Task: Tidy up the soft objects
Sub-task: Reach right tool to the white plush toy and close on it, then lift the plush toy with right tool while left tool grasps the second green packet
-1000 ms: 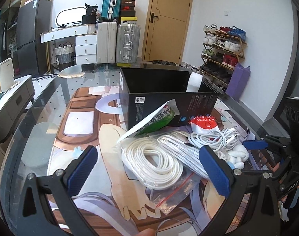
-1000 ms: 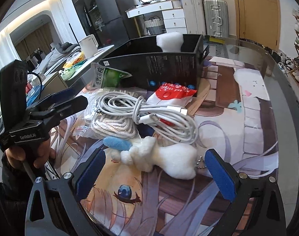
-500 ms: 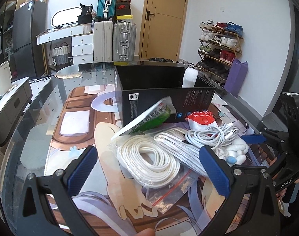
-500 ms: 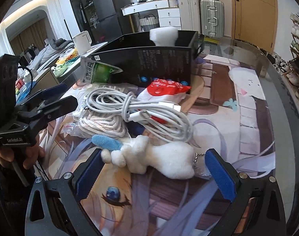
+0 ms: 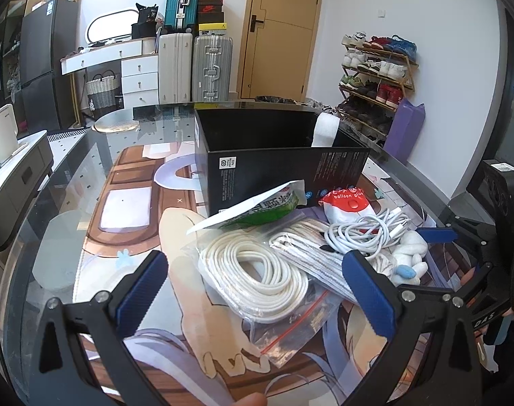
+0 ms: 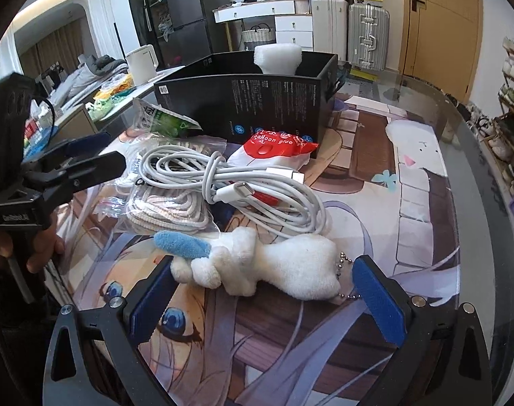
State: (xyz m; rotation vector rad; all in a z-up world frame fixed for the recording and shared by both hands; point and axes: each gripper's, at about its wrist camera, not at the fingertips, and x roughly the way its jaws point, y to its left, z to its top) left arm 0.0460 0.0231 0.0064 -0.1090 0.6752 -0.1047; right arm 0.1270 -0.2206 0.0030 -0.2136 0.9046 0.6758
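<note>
My right gripper (image 6: 262, 299) is spread wide around the white plush toy (image 6: 267, 267), which lies on the counter (image 6: 426, 182) between its pads, untouched. My left gripper (image 5: 253, 291) is also wide apart, over the bagged white rope (image 5: 257, 270). Behind the pile stands the black box (image 5: 284, 165), with white foam (image 6: 277, 57) inside.

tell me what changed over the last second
The right gripper has closed in on the plush toy, which now lies between its open fingers; nothing grasped yet. The left gripper eased slightly nearer the pile. The cable, rope and box stayed put.
</note>
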